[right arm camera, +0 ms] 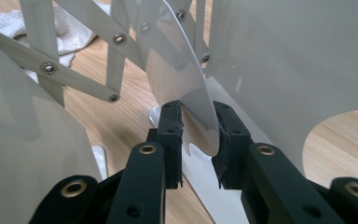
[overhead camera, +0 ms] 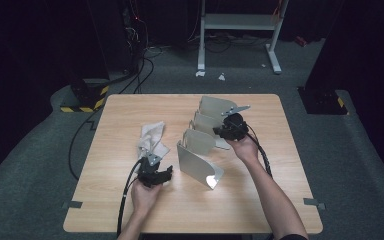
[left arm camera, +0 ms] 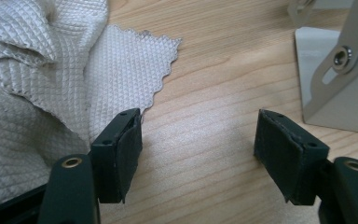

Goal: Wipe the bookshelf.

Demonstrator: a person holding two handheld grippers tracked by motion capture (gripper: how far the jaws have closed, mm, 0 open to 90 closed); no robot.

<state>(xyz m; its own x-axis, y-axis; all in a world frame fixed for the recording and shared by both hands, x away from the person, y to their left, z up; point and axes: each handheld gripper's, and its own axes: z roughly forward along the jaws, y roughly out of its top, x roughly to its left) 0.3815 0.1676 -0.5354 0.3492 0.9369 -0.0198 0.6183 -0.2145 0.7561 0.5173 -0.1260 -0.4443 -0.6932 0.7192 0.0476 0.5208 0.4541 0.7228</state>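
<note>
A grey metal folding rack [overhead camera: 200,150] with several upright divider plates joined by scissor links [right arm camera: 79,79] stands mid-table. My right gripper [overhead camera: 221,132] reaches into it from the right. In the right gripper view its jaws [right arm camera: 199,126] straddle the curved edge of one thin plate [right arm camera: 186,79]; the right pad touches the plate and a gap remains at the left pad. A white waffle-weave cloth [overhead camera: 150,137] lies crumpled left of the rack. My left gripper [overhead camera: 159,170] stands open just below the cloth. Its left fingertip [left arm camera: 126,144] sits at the cloth's [left arm camera: 42,84] edge, and bare wood lies between the jaws [left arm camera: 198,140].
The wooden table [overhead camera: 130,107] has free surface along its front and left. The rack's near plate [left arm camera: 335,93] stands close to the right of my left gripper. Cables trail from both grippers over the front edge. A metal stand [overhead camera: 237,22] and floor cables sit beyond the table.
</note>
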